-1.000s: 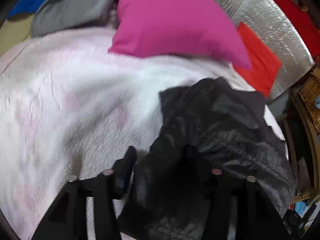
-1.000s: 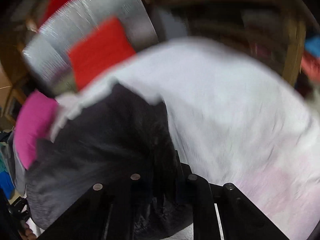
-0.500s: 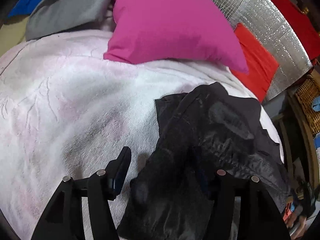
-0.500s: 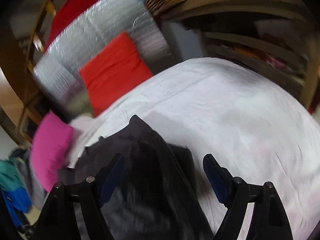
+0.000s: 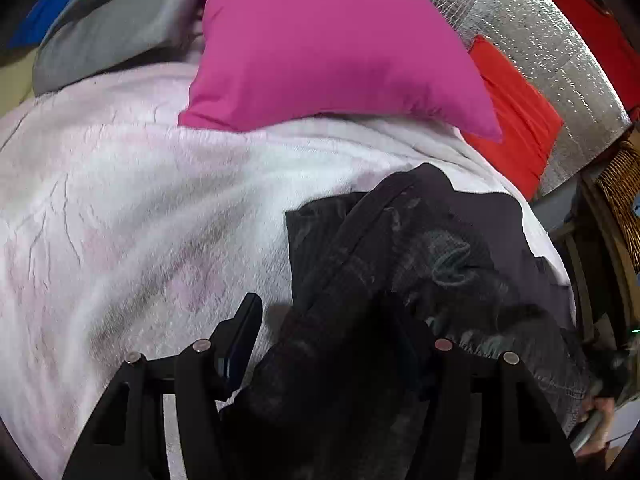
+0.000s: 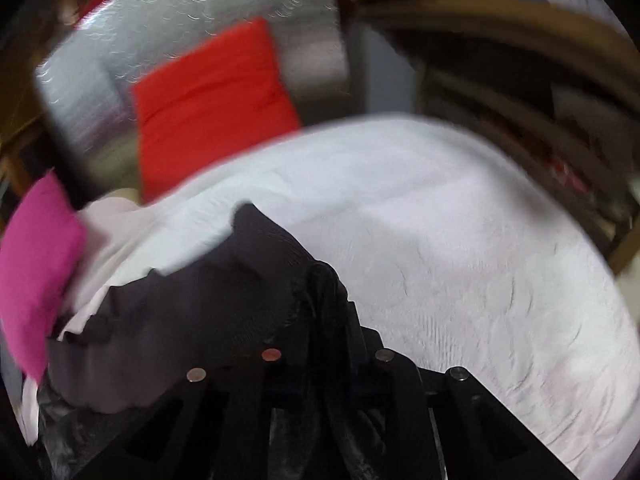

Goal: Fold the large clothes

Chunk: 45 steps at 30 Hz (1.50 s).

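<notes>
Left wrist view first: my left gripper (image 5: 324,344) hangs over the black garment (image 5: 420,272), which lies crumpled on the pale blanket (image 5: 120,220) near its right-hand edge, well short of the pink pillow (image 5: 320,48) and the red cushion (image 5: 516,116) behind it. My jaws stand apart; the left finger (image 5: 240,332) shows bare against the blanket, while the other is buried in dark cloth, so I cannot tell whether any pad is pressing on the fabric, and I would not count this as a hold. To do this step well I judge I should bring this gripper onto a clear hem or corner instead of the bunched middle, and close only once a single layer sits between the pads. Right wrist view, blurred: my right gripper (image 6: 328,344) is closing, its jaws almost together, and a ridge of the black garment runs up between them, so I read it as pinching that fold. The cloth trails off to the left toward the pink pillow, with open blanket to the right. I think the good move is to draw this pinched edge out over that open blanket, keeping it taut and low so the garment spreads flat before any fold, and to watch that the blanket is not caught along with it.
</notes>
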Each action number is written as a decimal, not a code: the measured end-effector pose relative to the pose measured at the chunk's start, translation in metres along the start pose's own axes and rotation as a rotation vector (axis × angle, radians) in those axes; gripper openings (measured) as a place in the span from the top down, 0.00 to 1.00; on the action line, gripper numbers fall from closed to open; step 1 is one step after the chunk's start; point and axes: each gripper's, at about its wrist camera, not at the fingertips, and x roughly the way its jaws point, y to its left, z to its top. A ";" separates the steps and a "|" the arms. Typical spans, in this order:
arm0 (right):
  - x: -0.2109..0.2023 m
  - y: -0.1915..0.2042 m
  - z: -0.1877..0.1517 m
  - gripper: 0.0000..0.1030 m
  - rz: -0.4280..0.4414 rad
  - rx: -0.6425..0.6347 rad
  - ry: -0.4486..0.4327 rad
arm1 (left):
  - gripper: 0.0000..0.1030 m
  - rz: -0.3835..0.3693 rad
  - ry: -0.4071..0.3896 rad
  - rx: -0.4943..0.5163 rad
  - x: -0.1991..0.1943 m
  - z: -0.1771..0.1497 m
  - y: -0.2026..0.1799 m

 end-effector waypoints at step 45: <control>-0.051 0.334 -0.049 0.17 0.281 -0.535 0.047 | 0.30 0.075 0.066 0.090 -0.031 -0.006 0.021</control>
